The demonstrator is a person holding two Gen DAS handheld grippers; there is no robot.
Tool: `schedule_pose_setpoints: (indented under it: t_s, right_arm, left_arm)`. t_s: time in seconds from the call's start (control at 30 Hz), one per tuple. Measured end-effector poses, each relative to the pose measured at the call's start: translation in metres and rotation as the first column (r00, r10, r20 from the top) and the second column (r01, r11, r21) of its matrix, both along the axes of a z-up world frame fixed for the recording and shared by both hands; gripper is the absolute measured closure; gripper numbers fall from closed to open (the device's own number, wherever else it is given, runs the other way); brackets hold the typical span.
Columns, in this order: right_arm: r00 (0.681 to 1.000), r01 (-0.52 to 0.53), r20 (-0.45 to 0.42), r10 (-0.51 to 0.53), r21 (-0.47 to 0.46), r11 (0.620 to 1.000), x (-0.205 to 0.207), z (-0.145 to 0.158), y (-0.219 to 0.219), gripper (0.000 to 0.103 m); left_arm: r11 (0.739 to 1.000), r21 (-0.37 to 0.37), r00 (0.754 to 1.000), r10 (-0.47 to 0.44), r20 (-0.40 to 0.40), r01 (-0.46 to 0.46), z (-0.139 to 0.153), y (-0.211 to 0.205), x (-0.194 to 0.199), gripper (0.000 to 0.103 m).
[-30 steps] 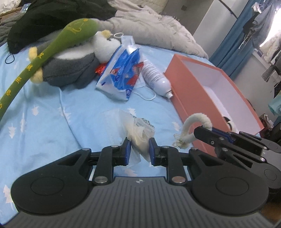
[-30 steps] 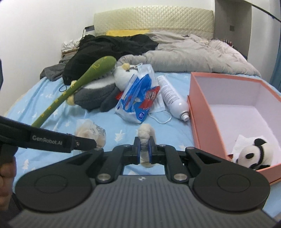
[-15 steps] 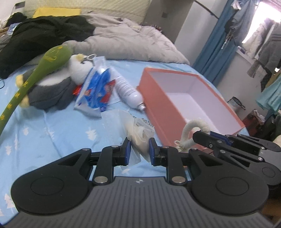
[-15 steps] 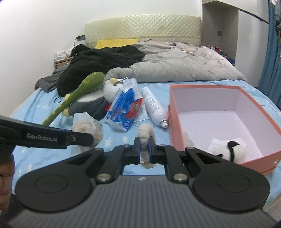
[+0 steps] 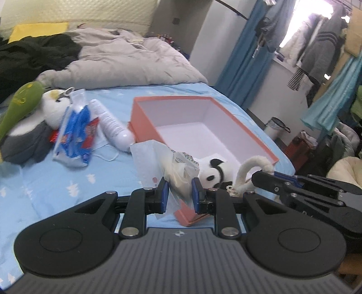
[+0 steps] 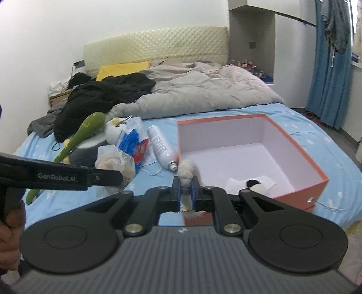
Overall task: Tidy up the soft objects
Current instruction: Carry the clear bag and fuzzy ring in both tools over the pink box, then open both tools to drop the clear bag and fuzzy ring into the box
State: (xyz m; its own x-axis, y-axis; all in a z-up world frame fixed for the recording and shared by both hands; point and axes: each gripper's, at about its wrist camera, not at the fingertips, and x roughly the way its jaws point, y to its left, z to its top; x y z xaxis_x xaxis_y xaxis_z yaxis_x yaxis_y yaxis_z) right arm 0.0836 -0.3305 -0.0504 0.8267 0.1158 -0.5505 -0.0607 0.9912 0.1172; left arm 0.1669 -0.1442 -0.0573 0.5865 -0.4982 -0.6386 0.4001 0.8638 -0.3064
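Blue bedding (image 6: 294, 126) carried an open box (image 6: 301, 156) with a panda (image 5: 212, 174) inside. Over its near corner the left gripper (image 5: 178, 194) pinched a bagged toy (image 5: 178, 171); beside it the right gripper (image 6: 186, 192) clamped a fluffy loop (image 6: 186, 171).

walls: white (image 6: 45, 45) | headboard: cream quilted (image 6: 156, 47) | curtains: blue (image 6: 330, 74) | window: bright daylight (image 5: 310, 20)
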Motion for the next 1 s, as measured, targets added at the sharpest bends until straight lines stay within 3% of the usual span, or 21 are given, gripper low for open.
schedule_pose_setpoints:
  t_s: [0.47, 1.0]
  right_arm:
    - [0.995, 0.084, -0.048, -0.082, 0.039, 0.996, 0.023, -0.004, -0.046, 0.091]
    - [0.974, 0.125, -0.2, -0.105, 0.087, 0.988, 0.096, -0.051, -0.088, 0.09]
  left_arm:
    - [0.998, 0.012, 0.998, -0.062, -0.03, 0.063, -0.004, -0.054, 0.044, 0.078]
    - [0.989, 0.089, 0.985, -0.109, -0.132, 0.121, -0.044, -0.118, 0.131, 0.078]
